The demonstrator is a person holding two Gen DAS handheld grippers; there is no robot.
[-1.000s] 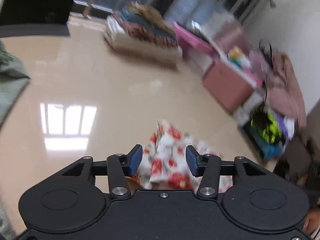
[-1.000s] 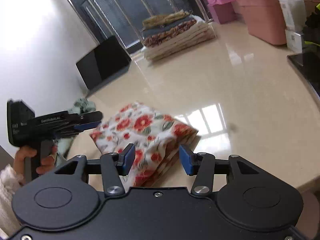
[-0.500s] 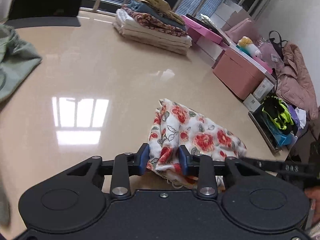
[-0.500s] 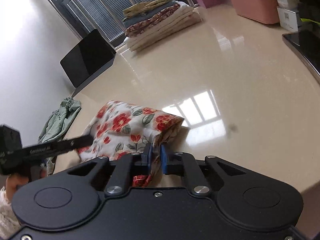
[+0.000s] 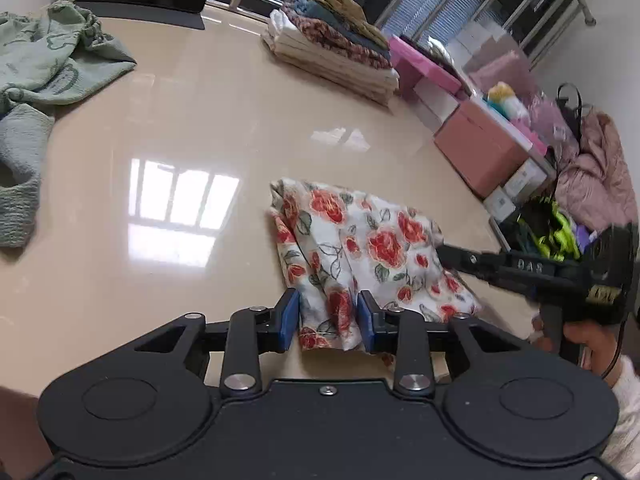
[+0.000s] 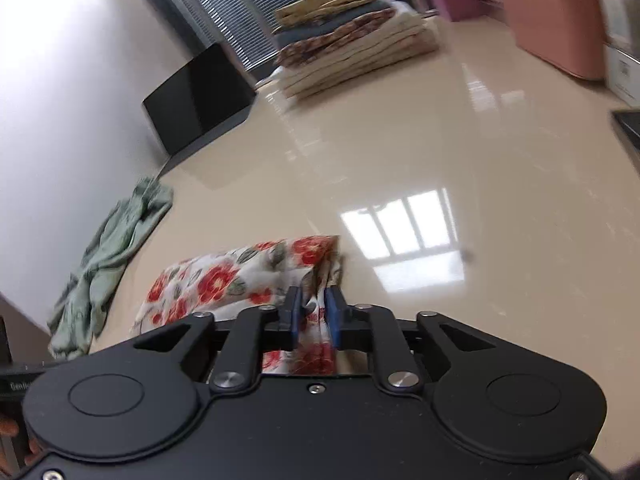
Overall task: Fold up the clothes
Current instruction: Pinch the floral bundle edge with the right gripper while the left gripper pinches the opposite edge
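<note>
The tabletop (image 5: pixel 168 128) was glossy and smooth, a beige surface mirroring the window panes. On it lay the floral cloth (image 5: pixel 360 248), thin and soft, printed with red roses. At about ten o'clock sat a green garment (image 5: pixel 52 64) of crinkled, textured fabric. The left gripper (image 5: pixel 327 316) was matt black plastic with blue pads (image 5: pixel 289 316) and shiny metal screws (image 5: pixel 239 381). At one o'clock the stack of folded clothes (image 5: pixel 336 52) looked like woven cloth.
</note>
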